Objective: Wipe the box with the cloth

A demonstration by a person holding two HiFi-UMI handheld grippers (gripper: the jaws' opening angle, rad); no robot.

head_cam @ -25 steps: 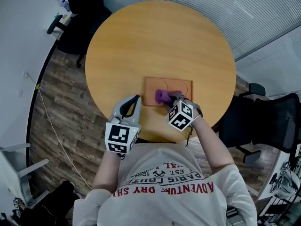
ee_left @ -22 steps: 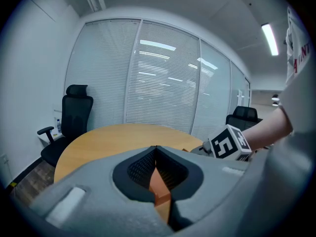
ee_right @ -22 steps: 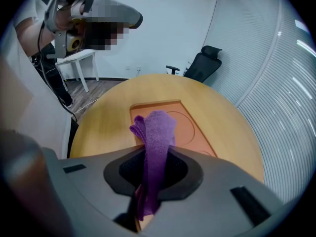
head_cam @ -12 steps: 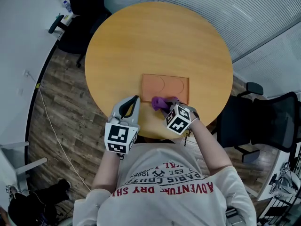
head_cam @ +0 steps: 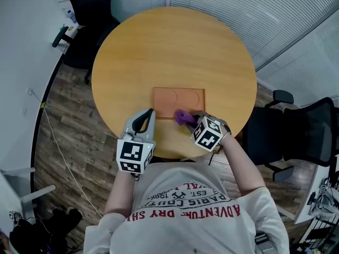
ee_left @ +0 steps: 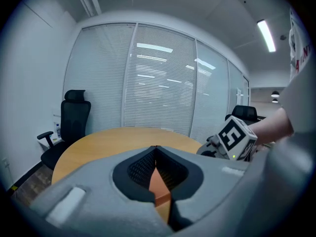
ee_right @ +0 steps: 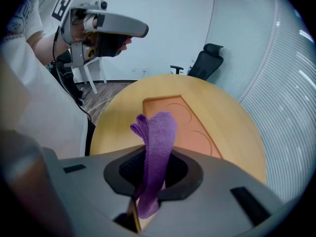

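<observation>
We see the left gripper point(head_cam: 149, 113) at the table's near edge, tip just beside the box's near left corner; contact unclear. In the left gripper view its jaws point(ee_left: 156, 150) meet at the tips with nothing pinched, and a sliver of orange box point(ee_left: 159, 184) shows through the gap behind them.

The box point(head_cam: 177, 98) is flat and orange-brown with two circles pressed into the top. It lies on the round wooden table point(head_cam: 169, 46), toward the person's side.

The purple cloth point(head_cam: 183, 116) sits over the box's near edge, right of its middle. We can't tell if it presses on the surface.

The right gripper point(head_cam: 192, 119) is clamped on that cloth. In the right gripper view the cloth point(ee_right: 157, 142) stands up out of the closed jaws point(ee_right: 152, 174) in a folded strip, with the box point(ee_right: 183, 118) just beyond it on the table point(ee_right: 232, 132). The left gripper point(ee_right: 139, 31) shows at that view's upper left.

A black office chair point(head_cam: 296, 136) stands right of the table, another point(head_cam: 90, 4) at upper left.
</observation>
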